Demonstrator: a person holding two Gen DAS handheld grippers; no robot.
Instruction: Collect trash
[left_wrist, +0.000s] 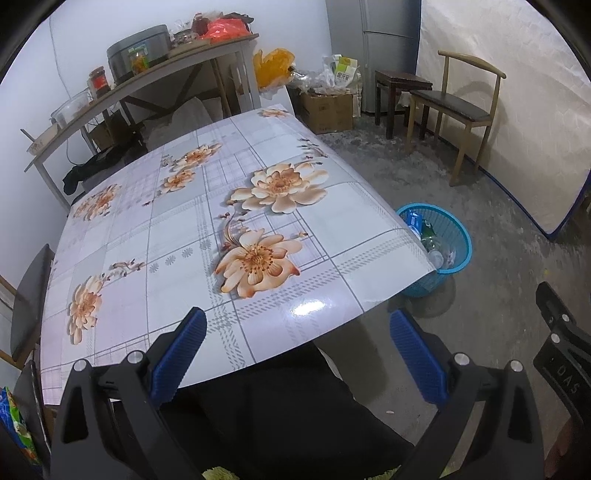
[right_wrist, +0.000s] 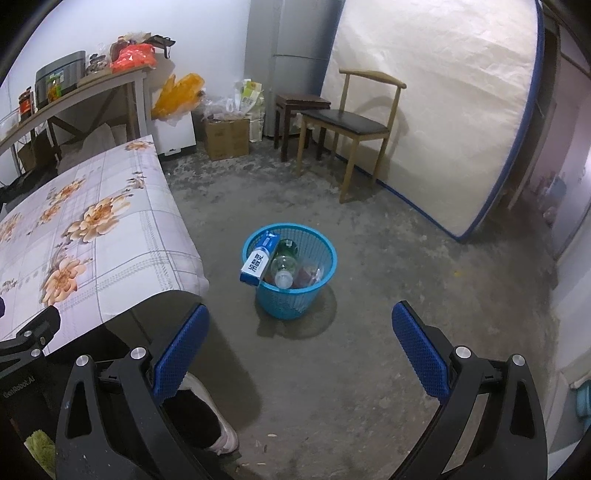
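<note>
A blue plastic trash basket (right_wrist: 317, 291) stands on the concrete floor right of the table; it also shows in the left wrist view (left_wrist: 458, 236). It holds a blue-and-white box (right_wrist: 260, 258), a clear bottle (right_wrist: 283, 267), a green bottle (right_wrist: 287, 248) and other clear plastic. My left gripper (left_wrist: 297, 325) is open and empty over the near edge of the flowered table (left_wrist: 155, 229). My right gripper (right_wrist: 301, 321) is open and empty, above the floor just in front of the basket.
A wooden chair (right_wrist: 354, 125) and dark stool (right_wrist: 299, 107) stand by a mattress (right_wrist: 436, 103) leaning on the far wall. Cardboard box (right_wrist: 227, 138), bags and a loaded shelf table (left_wrist: 140, 81) are at the back. My leg and shoe (right_wrist: 218, 421) are below.
</note>
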